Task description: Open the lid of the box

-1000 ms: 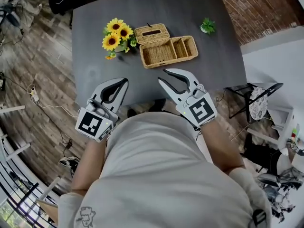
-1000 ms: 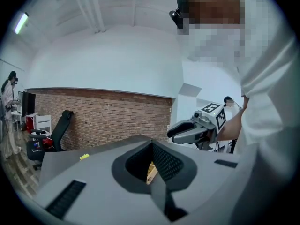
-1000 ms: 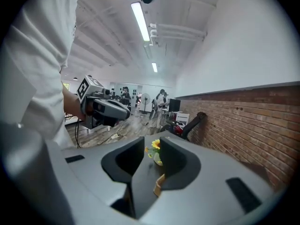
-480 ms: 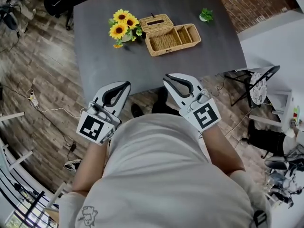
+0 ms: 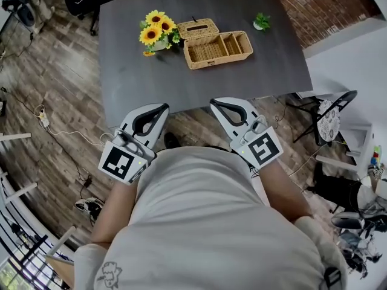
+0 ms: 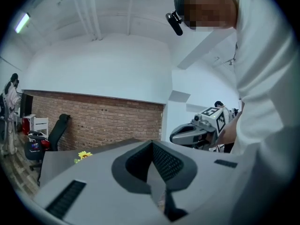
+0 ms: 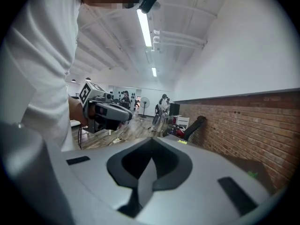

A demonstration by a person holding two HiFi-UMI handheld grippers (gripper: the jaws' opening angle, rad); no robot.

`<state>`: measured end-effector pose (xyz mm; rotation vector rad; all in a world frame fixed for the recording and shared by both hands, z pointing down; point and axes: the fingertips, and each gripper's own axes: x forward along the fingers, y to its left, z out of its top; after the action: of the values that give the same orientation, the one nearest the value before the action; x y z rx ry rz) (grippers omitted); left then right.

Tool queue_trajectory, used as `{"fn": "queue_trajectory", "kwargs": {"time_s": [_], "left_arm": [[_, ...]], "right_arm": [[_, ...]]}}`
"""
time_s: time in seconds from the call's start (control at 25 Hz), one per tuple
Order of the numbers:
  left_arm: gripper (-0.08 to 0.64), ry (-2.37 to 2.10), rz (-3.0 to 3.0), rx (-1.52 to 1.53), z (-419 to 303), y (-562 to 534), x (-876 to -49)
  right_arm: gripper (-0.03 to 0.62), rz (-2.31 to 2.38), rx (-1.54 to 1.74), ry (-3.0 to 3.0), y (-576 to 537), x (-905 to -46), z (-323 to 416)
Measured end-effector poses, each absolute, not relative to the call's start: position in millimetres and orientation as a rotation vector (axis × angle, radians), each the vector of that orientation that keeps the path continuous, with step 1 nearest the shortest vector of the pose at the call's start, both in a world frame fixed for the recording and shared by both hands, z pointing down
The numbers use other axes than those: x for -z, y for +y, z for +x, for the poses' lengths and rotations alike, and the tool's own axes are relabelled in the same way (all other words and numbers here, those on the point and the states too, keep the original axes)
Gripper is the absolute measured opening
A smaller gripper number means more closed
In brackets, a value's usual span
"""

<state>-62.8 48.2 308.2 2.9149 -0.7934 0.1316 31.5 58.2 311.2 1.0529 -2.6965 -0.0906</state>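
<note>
Wood-plank flooring (image 5: 54, 101) surrounds a dark grey rectangular table (image 5: 181, 83) that stands close to a red brick wall (image 5: 326, 5).

Left gripper (image 5: 163, 107): grey-white, two jaws, marker cube at the rear. Its own view shows the jaws clenched together tip to tip with nothing between them.

Right gripper (image 5: 213, 103): same build. Its jaws have just been closing, and its own view shows them met with nothing between them.

Both grippers are held off the near edge of the table, over the floor and close against the person's white shirt (image 5: 211, 222). They sit side by side and apart, each pointing toward the table.

Rectangular woven wicker box (image 5: 219, 48): on the far half of the table, well apart from both grippers. Its compartments lie exposed from above. The wicker lid (image 5: 196, 29), with a slot in its middle, is off the top and sits against the box's far left side.

A bunch of yellow sunflowers (image 5: 154, 32) stands just beside the lid and the box's left end. A small green potted plant (image 5: 261, 22) stands near the box's right end and apart from it. A black folding chair (image 5: 326, 119) stands on the floor beyond the table's right side.
</note>
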Motion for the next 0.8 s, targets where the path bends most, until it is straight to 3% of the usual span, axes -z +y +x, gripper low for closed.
{"fn": "queue_trajectory", "kwargs": {"time_s": [0.8], "left_arm": [[0.011, -0.968, 2.875, -0.084, 41, 161, -299]], "right_arm": [[0.005, 0.981, 0.075, -2.804, 175, -315, 136]]}}
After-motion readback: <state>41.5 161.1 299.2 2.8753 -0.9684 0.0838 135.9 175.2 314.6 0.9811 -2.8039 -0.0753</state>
